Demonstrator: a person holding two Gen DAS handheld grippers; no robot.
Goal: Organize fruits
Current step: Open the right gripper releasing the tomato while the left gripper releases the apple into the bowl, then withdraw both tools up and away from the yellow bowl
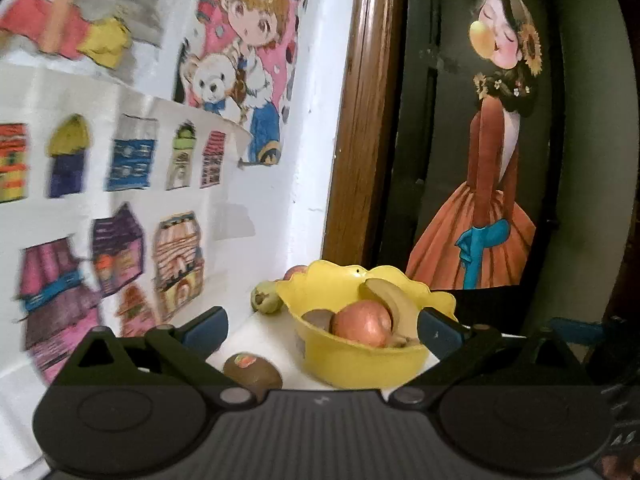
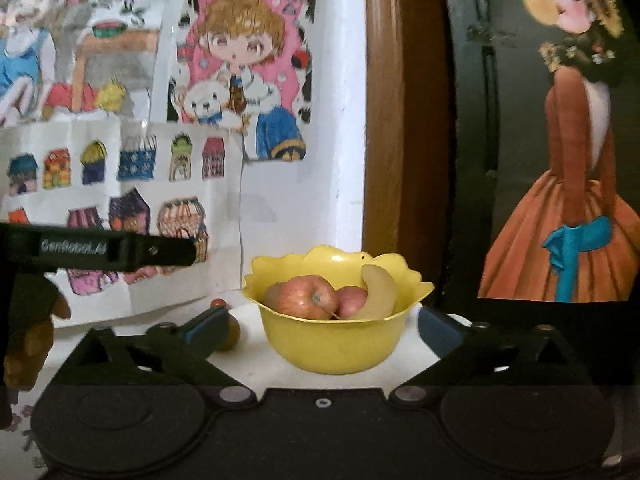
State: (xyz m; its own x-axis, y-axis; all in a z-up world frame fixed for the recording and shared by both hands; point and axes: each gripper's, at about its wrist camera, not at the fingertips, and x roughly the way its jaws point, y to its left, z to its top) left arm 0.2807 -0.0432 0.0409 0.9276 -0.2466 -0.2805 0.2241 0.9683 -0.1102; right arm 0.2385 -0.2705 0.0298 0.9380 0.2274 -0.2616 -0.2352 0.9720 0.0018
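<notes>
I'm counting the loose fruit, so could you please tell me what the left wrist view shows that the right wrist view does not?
Only the left wrist view shows the brown kiwi with a sticker lying before the bowl, and a green fruit behind it. Only the right wrist view shows the left gripper's body from the side. Both share the yellow bowl holding apples and a banana.

White table (image 2: 256,372); yellow bowl (image 2: 332,348), kiwi (image 1: 252,372), pear (image 1: 265,299).

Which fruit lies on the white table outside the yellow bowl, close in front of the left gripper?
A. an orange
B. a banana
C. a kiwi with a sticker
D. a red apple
C. In the left wrist view a brown kiwi with a small sticker lies on the table beside the yellow bowl, while the banana and the red apple are inside the bowl.
</notes>
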